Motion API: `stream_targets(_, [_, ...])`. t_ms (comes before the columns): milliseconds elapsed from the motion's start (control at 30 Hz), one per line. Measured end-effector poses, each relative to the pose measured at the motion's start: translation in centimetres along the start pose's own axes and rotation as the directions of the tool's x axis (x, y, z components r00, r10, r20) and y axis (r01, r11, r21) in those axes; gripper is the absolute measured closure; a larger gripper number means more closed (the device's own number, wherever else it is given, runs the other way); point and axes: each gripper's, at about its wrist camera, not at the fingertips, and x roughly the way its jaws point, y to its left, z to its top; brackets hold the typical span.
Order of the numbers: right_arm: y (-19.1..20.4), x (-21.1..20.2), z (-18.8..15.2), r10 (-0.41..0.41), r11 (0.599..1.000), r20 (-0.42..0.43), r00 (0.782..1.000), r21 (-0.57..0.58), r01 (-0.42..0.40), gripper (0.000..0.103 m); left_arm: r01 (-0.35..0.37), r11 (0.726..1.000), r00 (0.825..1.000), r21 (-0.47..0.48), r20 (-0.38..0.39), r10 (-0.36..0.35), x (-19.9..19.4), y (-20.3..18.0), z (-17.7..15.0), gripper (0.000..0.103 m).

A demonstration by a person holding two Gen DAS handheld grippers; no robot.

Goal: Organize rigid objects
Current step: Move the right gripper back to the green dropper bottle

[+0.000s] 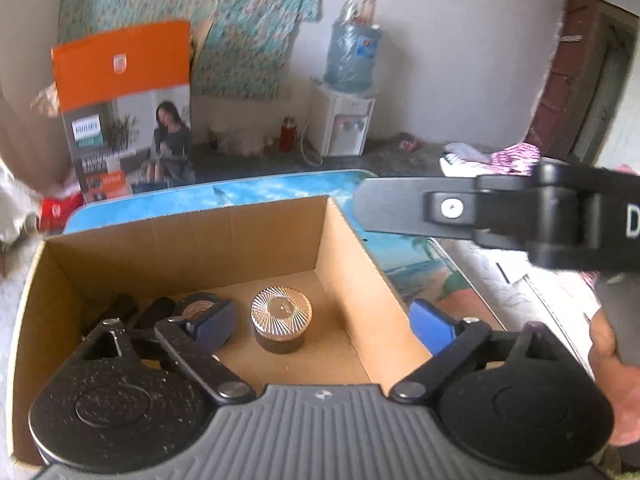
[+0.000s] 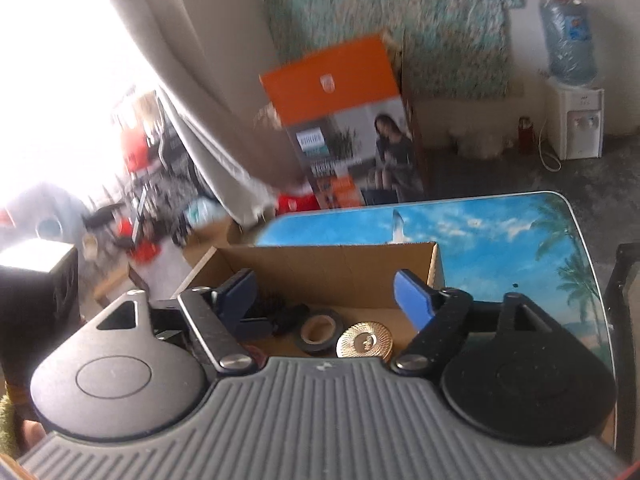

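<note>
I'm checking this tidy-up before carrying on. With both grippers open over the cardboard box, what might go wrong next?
1. The left gripper straddles the box's right wall; lowering it could snag the cardboard.
2. The gold-lidded jar and tape roll sit close together, so reaching in might knock one.

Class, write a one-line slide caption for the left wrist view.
Open left tool above a cardboard box holding a gold-lidded jar and tape roll.

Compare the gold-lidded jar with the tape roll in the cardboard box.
The jar is solid, capped by a ribbed gold lid; the tape roll is a black ring with an open core. The jar stands taller; the tape roll lies low. Both are round and rest inside the cardboard box.
</note>
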Motion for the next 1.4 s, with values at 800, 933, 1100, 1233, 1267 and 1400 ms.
stream_targets(800, [3.0,-6.3,-14.7,0.101,0.98,-0.084,0.991,0.179,-0.085,0.018,-0.133,0.99,0.99,0.053,-0.037,0.135,-8.2,2.7,-16.1,0.003])
stream_targets(933, [5.1,-4.3,-15.1,0.127,0.981,-0.135,0.983,0.163,-0.104,0.018,-0.178,0.981,0.983,0.075,-0.028,0.18,-7.2,3.4,-17.6,0.004])
stream_targets(1100, [8.4,-1.9,-15.0,0.169,0.984,-0.178,0.969,0.084,-0.156,0.019,-0.238,0.96,0.971,0.146,0.005,0.239,-5.4,3.5,-19.2,0.012])
stream_targets(1233, [10.9,0.1,-14.9,0.189,0.982,-0.218,0.958,0.03,-0.187,0.033,-0.272,0.946,0.962,0.175,0.013,0.274,-3.8,4.1,-20.3,0.024])
stream_targets(1267, [11.5,0.8,-14.9,0.188,0.982,-0.231,0.955,0.017,-0.189,0.042,-0.273,0.947,0.962,0.172,0.016,0.274,-3.6,4.3,-20.4,0.028])
stream_targets(1400, [13.7,2.8,-15.4,0.181,0.978,-0.283,0.942,-0.052,-0.204,0.057,-0.263,0.954,0.965,0.141,0.032,0.261,-3.3,5.1,-20.6,0.03])
